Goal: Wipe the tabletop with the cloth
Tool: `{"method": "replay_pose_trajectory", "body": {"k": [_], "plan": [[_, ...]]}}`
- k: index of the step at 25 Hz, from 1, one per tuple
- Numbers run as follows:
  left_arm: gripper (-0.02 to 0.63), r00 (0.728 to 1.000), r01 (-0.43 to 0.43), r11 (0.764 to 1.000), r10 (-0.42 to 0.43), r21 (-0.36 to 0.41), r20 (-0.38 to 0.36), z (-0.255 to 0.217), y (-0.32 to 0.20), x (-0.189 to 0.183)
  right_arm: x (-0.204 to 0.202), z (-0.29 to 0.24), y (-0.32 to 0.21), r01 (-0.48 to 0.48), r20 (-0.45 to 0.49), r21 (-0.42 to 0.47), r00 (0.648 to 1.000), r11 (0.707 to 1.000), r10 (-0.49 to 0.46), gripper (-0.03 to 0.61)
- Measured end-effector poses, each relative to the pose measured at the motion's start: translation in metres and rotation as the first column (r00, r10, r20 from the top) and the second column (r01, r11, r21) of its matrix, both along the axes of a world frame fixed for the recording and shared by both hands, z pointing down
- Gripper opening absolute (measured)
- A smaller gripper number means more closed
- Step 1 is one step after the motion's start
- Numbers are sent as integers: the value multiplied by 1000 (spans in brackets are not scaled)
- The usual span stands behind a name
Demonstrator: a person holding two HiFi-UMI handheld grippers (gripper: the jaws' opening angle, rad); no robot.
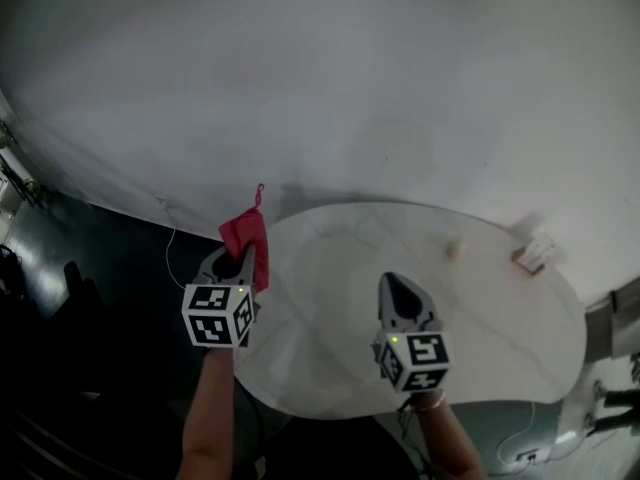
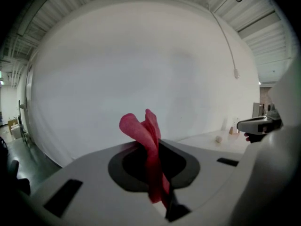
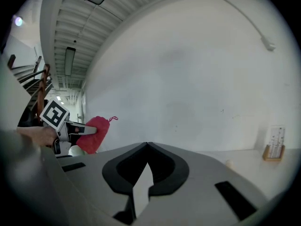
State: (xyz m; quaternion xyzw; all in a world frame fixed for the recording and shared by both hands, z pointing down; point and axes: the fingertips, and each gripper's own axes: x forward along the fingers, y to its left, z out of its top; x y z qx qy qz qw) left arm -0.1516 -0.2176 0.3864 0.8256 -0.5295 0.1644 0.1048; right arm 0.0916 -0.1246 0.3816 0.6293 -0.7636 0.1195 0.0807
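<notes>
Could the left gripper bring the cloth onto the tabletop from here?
Probably yes: the left gripper, jaws shut on the red cloth, is by the edge of the tabletop, with nothing between them.

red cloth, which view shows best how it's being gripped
The left gripper view: the red cloth stands close, pinched between the left gripper's shut jaws. The head view shows it small at that gripper's tip; the right gripper view shows it small, far left.
</notes>
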Motion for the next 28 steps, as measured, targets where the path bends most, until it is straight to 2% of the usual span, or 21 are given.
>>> {"method": "replay_pose_trajectory", "body": {"k": [7,15,28], "plan": [[41,997,-75,997,75,33,-4,-8,23,41,11,-6,19,-23,26,33,999,999,22,3],[41,992,-125,992,126,31,-32,0,55,81,28,-8,32,-52,-11,58,999,997,53,2],[41,990,-136,990,137,38,-41,-2,73,92,42,-17,47,-81,-34,85,996,993,84,2]]}}
